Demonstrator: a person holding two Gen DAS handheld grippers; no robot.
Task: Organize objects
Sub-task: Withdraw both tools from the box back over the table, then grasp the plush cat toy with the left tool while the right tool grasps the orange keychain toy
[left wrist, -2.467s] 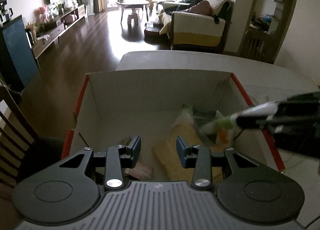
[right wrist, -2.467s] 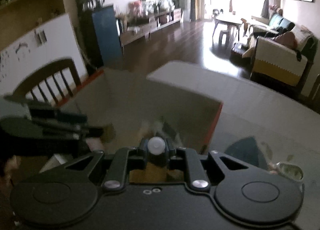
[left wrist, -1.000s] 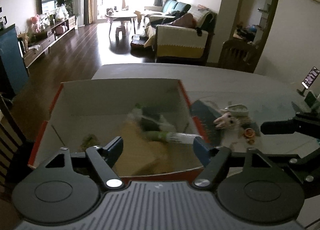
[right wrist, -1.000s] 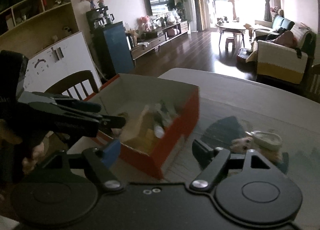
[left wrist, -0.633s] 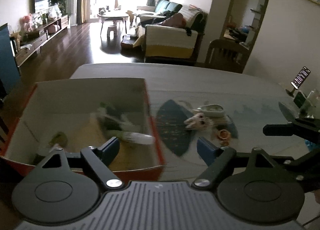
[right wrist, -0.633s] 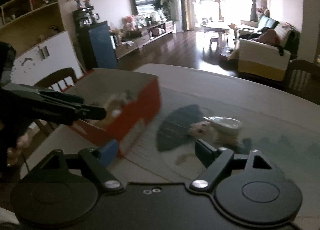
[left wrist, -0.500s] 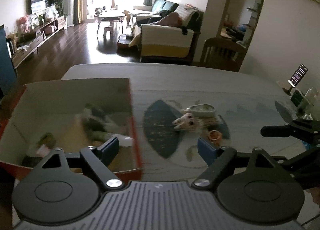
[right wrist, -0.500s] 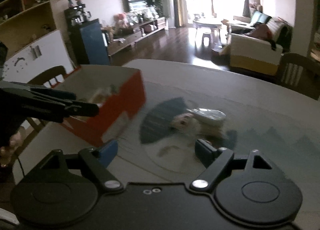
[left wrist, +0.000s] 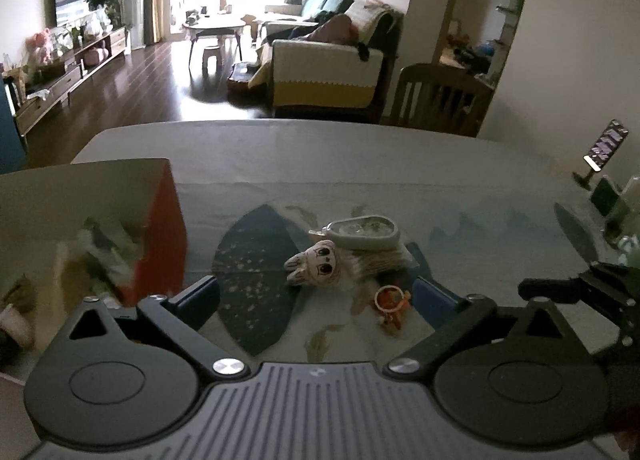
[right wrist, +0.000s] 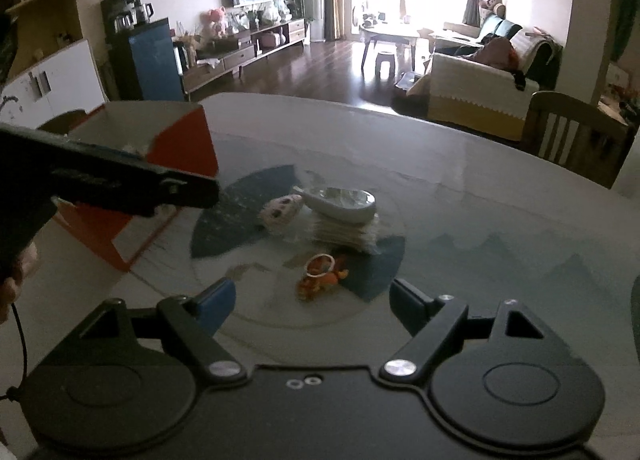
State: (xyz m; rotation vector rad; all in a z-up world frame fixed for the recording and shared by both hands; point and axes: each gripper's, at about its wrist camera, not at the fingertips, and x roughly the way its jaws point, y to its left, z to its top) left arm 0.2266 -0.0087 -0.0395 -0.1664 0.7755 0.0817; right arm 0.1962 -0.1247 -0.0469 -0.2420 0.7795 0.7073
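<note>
The left hand-held gripper hovers above the table with its jaws spread wide and nothing between them. The right hand-held gripper is likewise wide open and empty, held over the same table.

Just ahead of both, between their fingertips in each view, lies a small orange toy with a pale ring, apparently stretched from near-left to far-right in the right wrist view. A little farther ahead sits a small cloth doll head with big drawn eyes, its ears pointing toward the left gripper's left side. Touching it on the far right is a stack of pale folded sheets with a shallow oval dish resting on top; the dish's long axis runs left to right, its narrow spout end toward the doll.

To the left of both grippers stands an open red box with pale inner walls, holding blurred items that cannot be made out. In the right wrist view the left gripper's dark body crosses in front of the box. Across the table's far edge stands a wooden chair.
</note>
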